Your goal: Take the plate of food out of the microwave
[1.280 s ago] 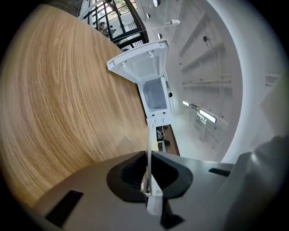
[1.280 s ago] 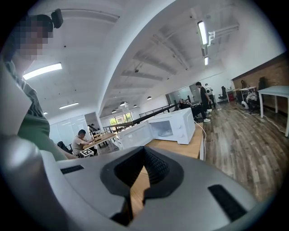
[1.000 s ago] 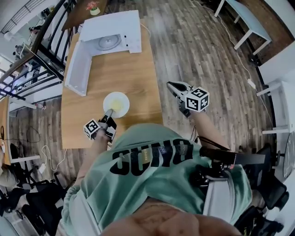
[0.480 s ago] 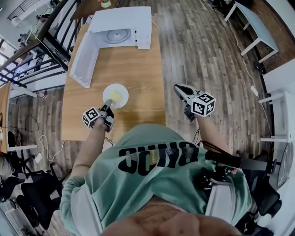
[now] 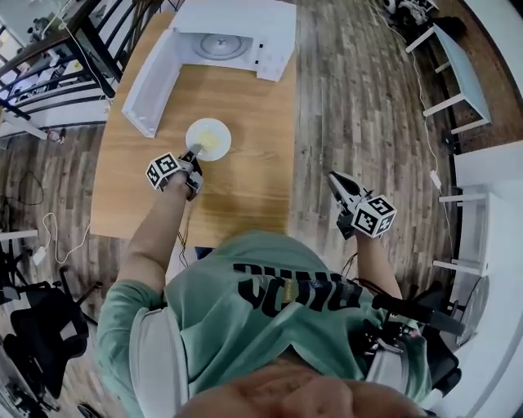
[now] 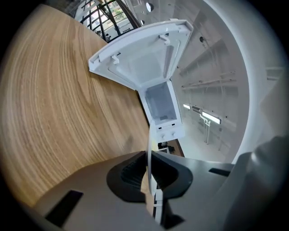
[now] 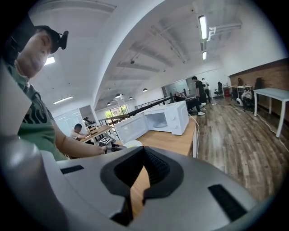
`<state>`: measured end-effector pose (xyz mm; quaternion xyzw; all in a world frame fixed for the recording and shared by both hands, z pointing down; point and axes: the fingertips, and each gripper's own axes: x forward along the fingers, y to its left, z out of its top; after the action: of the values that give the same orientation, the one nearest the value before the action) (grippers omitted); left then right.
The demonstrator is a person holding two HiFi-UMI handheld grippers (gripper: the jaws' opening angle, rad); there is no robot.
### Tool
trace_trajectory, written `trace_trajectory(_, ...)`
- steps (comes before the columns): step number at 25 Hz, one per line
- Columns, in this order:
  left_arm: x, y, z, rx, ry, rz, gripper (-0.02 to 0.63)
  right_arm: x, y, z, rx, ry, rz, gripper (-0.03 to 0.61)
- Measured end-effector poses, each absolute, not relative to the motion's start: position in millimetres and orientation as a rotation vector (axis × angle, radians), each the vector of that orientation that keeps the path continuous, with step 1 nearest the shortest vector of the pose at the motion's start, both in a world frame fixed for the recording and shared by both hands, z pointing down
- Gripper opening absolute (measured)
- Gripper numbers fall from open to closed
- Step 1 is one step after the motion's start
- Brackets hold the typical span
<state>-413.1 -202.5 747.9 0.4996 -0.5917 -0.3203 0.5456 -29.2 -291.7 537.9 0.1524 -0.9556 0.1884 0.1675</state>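
Change since a second ago: the plate and the left gripper now sit farther up the desk, about level with the free end of the microwave door, and the arm behind them reaches out longer. The right gripper has dropped back from beside the desk's right edge and now hangs over the wooden floor, well apart from the plate. The left fingers are clamped on the plate's near rim, which the left gripper view shows as a thin white edge pinched between the pads. Yellow food lies in the middle of the plate. The plate is out of the microwave and over bare wood; whether it rests on the desk or hangs just above it cannot be told. The right fingers are drawn close together, with only a slit between them and nothing held. The microwave stands at the desk's far end, with its turntable in view and its door swung wide along the left side. That door is the nearest thing to the plate. To the right of the plate and toward the near edge the wood is bare. A dark railing runs beyond the desk's left side, white tables stand far right, and a black chair is at lower left.
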Motion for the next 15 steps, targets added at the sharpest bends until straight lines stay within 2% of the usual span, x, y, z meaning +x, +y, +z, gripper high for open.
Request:
trace_trajectory(6, -434, -246, 776, 1.140, -1.433, -0.743, 0.025, -16, -292, 541, 0.469, -2.689, 0.536, 0.006)
trace_trajectory(15, -433, -305, 795, 1.161, -1.479, -0.636, 0.025, 44, -301, 548, 0.621, -2.625, 0.566, 0.006)
